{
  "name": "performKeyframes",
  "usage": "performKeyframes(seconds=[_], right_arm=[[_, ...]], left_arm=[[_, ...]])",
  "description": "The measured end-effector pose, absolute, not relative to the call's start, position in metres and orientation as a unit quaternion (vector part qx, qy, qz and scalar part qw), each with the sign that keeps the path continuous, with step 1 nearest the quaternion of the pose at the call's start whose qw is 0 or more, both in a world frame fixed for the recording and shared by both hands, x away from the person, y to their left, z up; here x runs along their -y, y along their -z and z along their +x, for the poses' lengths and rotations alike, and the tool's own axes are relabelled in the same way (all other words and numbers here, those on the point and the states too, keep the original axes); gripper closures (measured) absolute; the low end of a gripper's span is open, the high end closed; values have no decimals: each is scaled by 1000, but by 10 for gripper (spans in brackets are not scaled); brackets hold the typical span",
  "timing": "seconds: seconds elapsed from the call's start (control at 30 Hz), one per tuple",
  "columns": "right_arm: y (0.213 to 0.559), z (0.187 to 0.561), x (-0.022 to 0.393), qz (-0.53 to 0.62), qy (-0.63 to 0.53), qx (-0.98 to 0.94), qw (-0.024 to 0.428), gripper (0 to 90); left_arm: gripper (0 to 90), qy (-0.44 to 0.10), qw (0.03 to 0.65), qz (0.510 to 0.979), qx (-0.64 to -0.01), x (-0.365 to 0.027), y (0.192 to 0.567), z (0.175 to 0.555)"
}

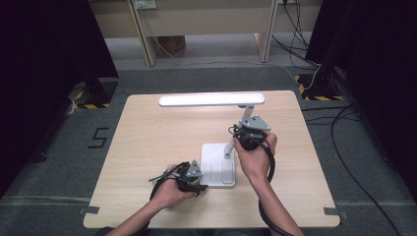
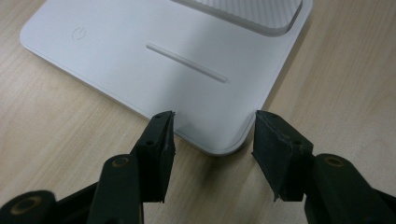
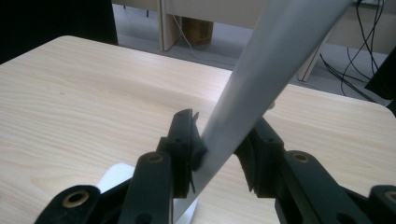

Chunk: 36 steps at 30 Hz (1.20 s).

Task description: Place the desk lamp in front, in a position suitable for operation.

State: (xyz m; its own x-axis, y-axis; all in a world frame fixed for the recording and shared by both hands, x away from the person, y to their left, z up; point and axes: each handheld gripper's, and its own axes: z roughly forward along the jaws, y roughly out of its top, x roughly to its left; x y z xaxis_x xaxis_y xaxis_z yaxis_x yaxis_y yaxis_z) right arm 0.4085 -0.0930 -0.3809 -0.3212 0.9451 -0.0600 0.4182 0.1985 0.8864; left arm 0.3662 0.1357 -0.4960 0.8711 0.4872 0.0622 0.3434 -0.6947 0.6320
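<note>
Right fingers (image 3: 219,154) straddle the lamp arm (image 3: 261,79), contact unclear; left fingers (image 2: 212,156) released, lamp base (image 2: 154,70) cropped.

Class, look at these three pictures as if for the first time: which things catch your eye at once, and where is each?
A white desk lamp stands near the middle of the pale wooden table, its long flat head stretched level across the far side. The right gripper has its black jaws on either side of the lamp's slanted arm, while the left gripper sits with jaws apart at a rounded corner of the base, which has a power symbol.
</note>
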Motion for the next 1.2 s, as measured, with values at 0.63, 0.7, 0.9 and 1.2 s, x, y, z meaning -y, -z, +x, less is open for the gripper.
performKeyframes(seconds=[0.63,0.7,0.9,1.2], right_arm=[[378,406,86,474,-394,-721,317,651],[379,408,86,473,-392,-728,304,625],[380,398,94,439,-405,-745,297,424],[400,373,149,447,-415,-740,282,410]], left_arm=[[479,-94,318,911,-244,-151,500,363],[480,-96,327,907,-247,-152,498,362],[402,-102,390,877,-262,-166,477,356],[351,-127,422,837,-324,-210,465,350]])
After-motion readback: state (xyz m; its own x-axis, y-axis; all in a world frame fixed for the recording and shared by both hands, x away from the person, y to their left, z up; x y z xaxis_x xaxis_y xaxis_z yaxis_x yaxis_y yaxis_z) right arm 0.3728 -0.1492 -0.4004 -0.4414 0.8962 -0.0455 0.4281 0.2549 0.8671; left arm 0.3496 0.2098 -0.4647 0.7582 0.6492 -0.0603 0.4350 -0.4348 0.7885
